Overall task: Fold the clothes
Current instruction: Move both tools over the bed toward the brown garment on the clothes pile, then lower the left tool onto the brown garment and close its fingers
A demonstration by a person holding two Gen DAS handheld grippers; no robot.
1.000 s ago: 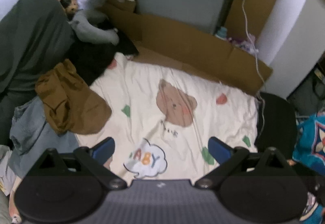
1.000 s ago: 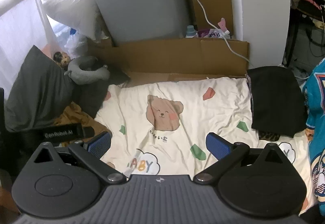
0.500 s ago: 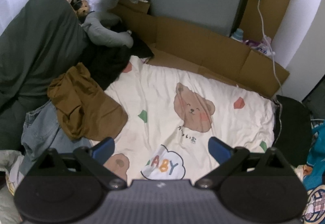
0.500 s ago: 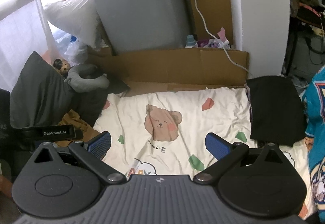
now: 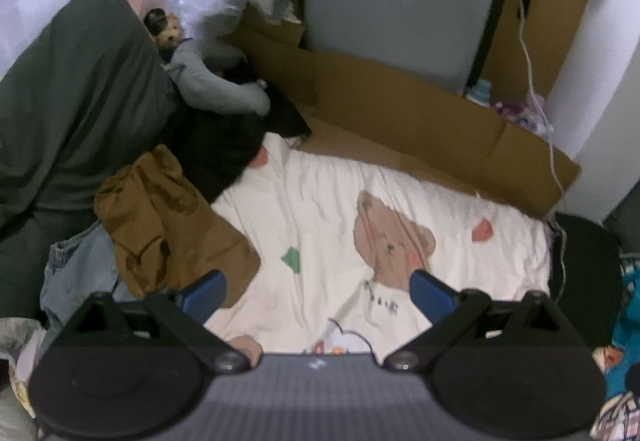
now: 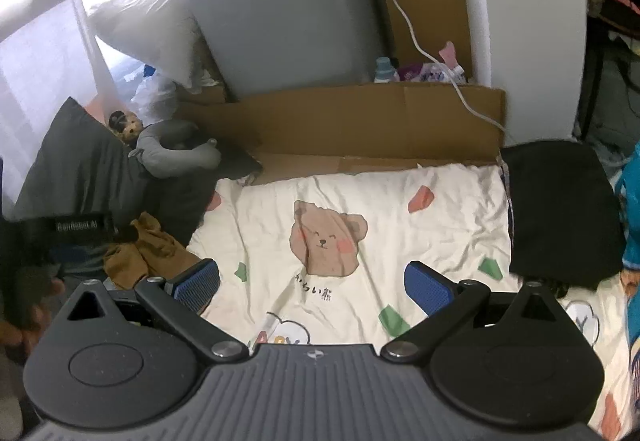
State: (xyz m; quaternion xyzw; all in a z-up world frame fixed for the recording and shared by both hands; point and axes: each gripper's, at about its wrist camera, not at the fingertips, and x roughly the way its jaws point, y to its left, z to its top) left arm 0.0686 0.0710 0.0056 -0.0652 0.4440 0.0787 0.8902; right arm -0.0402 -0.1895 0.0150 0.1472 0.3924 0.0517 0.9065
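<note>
A crumpled brown garment (image 5: pixel 168 225) lies at the left edge of a cream bear-print sheet (image 5: pixel 328 209), on top of blue jeans (image 5: pixel 76 273). My left gripper (image 5: pixel 316 291) hangs open above the sheet, its left finger just over the brown garment's near corner, nothing between the fingers. In the right wrist view the brown garment (image 6: pixel 140 253) shows at lower left and a folded black garment (image 6: pixel 560 209) lies on the right of the sheet (image 6: pixel 400 217). My right gripper (image 6: pixel 312 287) is open and empty above the sheet's middle.
A dark green pillow (image 5: pixel 68 113) and a grey neck pillow (image 5: pixel 216 89) sit at the left. A cardboard wall (image 6: pixel 360 121) and a grey appliance (image 6: pixel 280 9) stand behind the sheet. A teal patterned cloth (image 6: pixel 632 209) lies at the right. A white cable (image 6: pixel 432 53) hangs over the cardboard.
Both grippers have moved forward and lower toward the sheet, and the left view has swung left so the brown garment sits nearer its left finger. Both stayed open.
</note>
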